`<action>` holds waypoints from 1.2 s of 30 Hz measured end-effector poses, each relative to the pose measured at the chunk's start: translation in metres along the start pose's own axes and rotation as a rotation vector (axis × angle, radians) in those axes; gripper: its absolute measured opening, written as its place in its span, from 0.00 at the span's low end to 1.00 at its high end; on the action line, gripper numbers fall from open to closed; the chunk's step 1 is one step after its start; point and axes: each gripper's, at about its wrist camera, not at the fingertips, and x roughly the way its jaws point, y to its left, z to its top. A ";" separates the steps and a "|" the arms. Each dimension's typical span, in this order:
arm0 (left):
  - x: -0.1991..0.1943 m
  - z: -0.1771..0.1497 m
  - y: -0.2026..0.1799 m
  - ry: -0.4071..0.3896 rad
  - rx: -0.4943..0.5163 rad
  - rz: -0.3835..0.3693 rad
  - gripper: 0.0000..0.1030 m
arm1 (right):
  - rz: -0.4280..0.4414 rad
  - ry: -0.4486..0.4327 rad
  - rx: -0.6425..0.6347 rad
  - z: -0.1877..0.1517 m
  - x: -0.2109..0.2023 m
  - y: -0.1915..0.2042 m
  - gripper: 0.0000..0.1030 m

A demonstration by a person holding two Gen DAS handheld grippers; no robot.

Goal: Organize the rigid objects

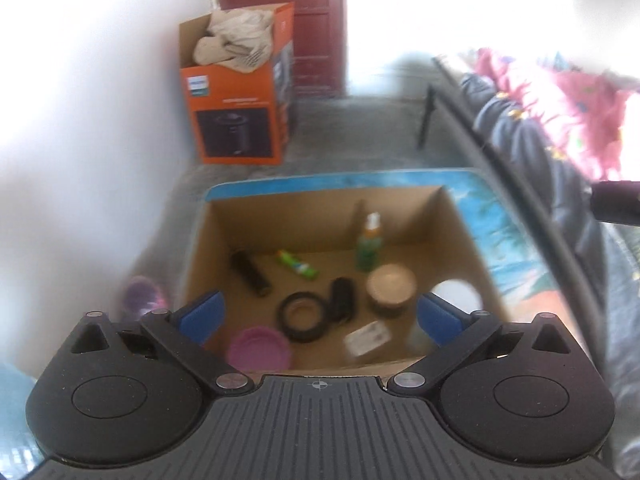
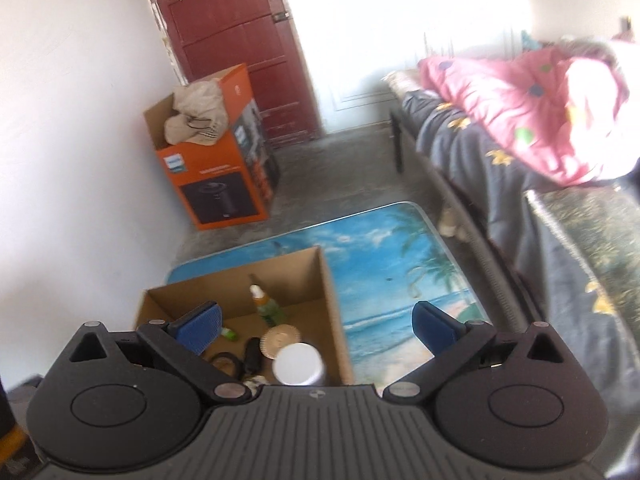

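An open cardboard box [image 1: 320, 216] stands on a beach-print table [image 2: 392, 264]. It holds a green spray bottle [image 1: 369, 246], a black tape roll [image 1: 303, 317], a black cylinder [image 1: 251, 273], a green tube [image 1: 298, 265], a pink lid [image 1: 259, 348], a tan-lidded jar [image 1: 391, 289], a white-lidded jar [image 2: 299, 364] and a small card [image 1: 367, 338]. My left gripper [image 1: 318, 314] is open and empty above the box. My right gripper [image 2: 316, 326] is open and empty above the box's right wall [image 2: 334, 312].
An orange appliance box [image 2: 218, 160] with cloth in it stands on the floor by the white wall and a red door [image 2: 236, 40]. A bed [image 2: 520, 168] with a pink quilt runs along the right. A purple object [image 1: 142, 296] lies left of the box.
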 end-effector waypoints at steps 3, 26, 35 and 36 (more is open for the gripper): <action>0.012 -0.002 0.007 0.055 0.032 0.028 1.00 | -0.063 0.034 -0.070 -0.007 0.015 0.009 1.00; 0.052 -0.011 0.016 0.316 -0.048 0.019 1.00 | -0.106 0.379 -0.178 -0.043 0.088 0.032 1.00; 0.049 -0.014 0.016 0.319 -0.042 0.027 0.99 | -0.113 0.388 -0.216 -0.044 0.087 0.032 1.00; 0.048 -0.014 0.016 0.318 -0.041 0.027 0.99 | -0.112 0.388 -0.214 -0.044 0.087 0.032 1.00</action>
